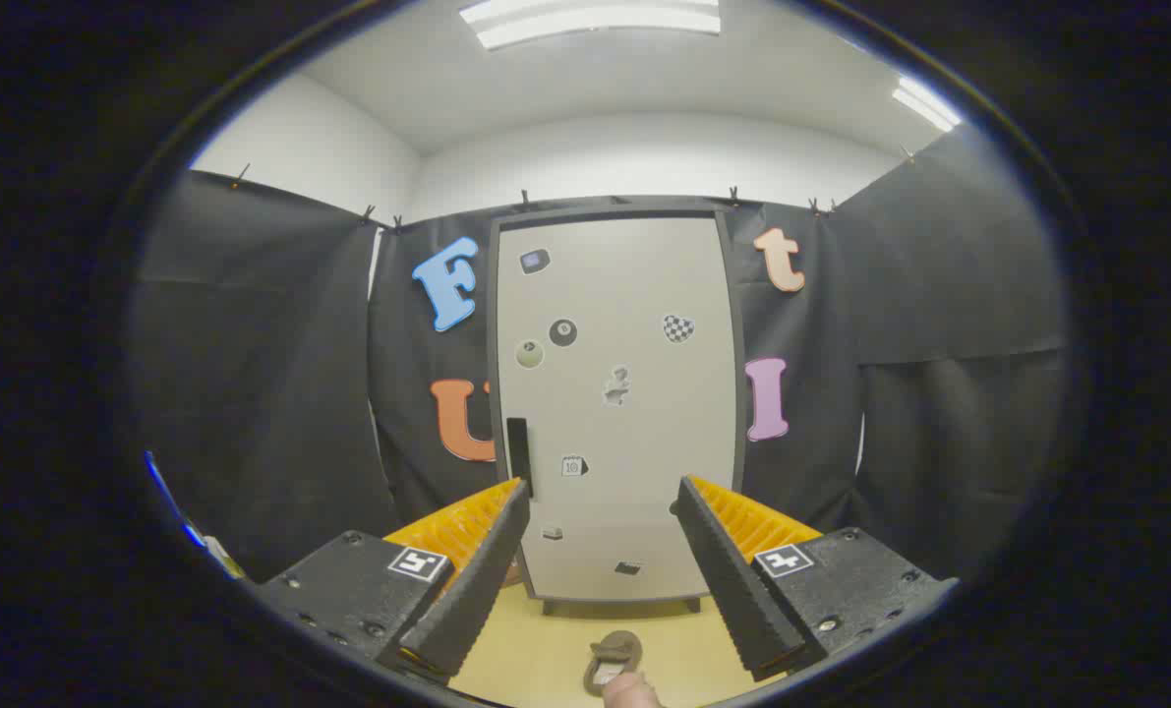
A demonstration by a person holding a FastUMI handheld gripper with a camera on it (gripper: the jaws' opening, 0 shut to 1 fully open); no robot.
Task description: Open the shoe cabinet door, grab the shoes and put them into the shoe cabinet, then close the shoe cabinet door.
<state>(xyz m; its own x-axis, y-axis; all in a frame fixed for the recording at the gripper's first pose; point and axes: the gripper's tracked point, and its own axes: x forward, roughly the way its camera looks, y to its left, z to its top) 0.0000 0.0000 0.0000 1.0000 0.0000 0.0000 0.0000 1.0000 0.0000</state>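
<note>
Black cloth backs the closed, sticker-dotted grey shoe cabinet [616, 403]; hand-held gripper [600, 497] released, fingers spread.

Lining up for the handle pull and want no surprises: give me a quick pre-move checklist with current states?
1. Cabinet door shut, ready to open: ok.
2. Handle, dark vertical bar at the door's left edge, visible: ok.
3. Gripper jaws open, holding nothing: ok.
4. Gripper aligned with handle: not ok; handle sits just above the left finger.
5. Shoe on the floor between the fingers, short of the cabinet: ok.
6. Space inside the cabinet: cannot tell.
</note>
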